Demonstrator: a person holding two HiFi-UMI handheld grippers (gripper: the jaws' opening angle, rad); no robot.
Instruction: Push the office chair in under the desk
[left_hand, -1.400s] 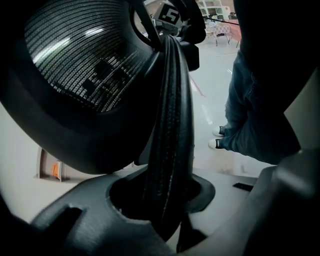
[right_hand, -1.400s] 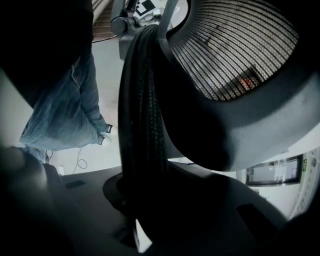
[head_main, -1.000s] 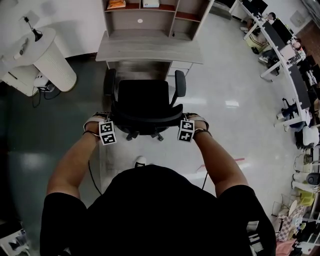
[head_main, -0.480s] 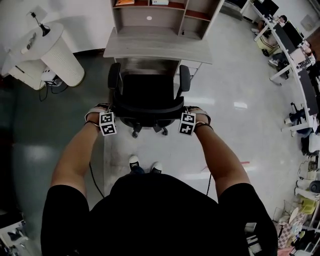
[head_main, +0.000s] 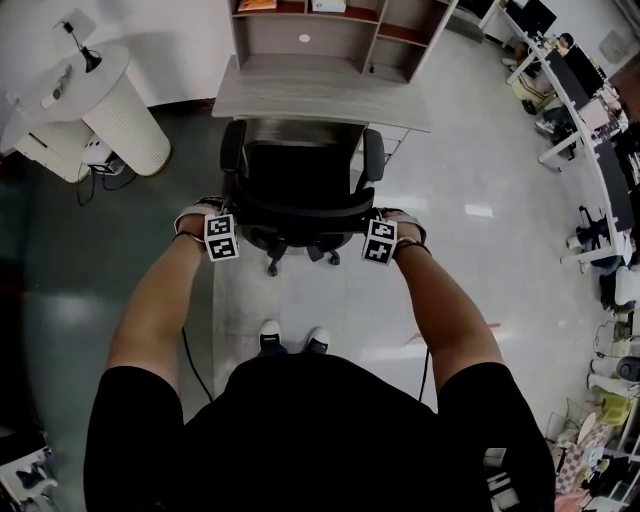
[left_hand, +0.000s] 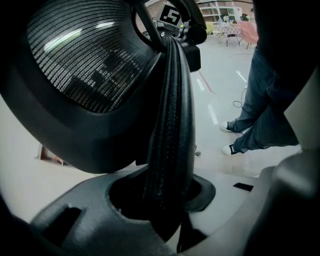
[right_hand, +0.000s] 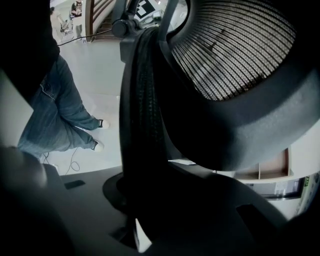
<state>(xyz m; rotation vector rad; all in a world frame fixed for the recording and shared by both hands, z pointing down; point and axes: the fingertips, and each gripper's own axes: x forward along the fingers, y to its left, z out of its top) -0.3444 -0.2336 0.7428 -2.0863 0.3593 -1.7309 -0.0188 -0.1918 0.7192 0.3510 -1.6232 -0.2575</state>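
Left claw (head_main: 226, 226) and right claw (head_main: 377, 232) each clamp the chair (head_main: 300, 175) backrest rim, one per side. Armrest tips reach the desk (head_main: 320, 100) front edge.

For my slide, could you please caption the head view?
Left claw and right claw grip the office chair's backrest at the desk.

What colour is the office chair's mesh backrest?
Black: the office chair's woven mesh backrest shows best in the left gripper view.

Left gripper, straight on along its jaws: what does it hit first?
The office chair's backrest edge: it sits clamped between the left gripper's jaws, so there is no free travel ahead.
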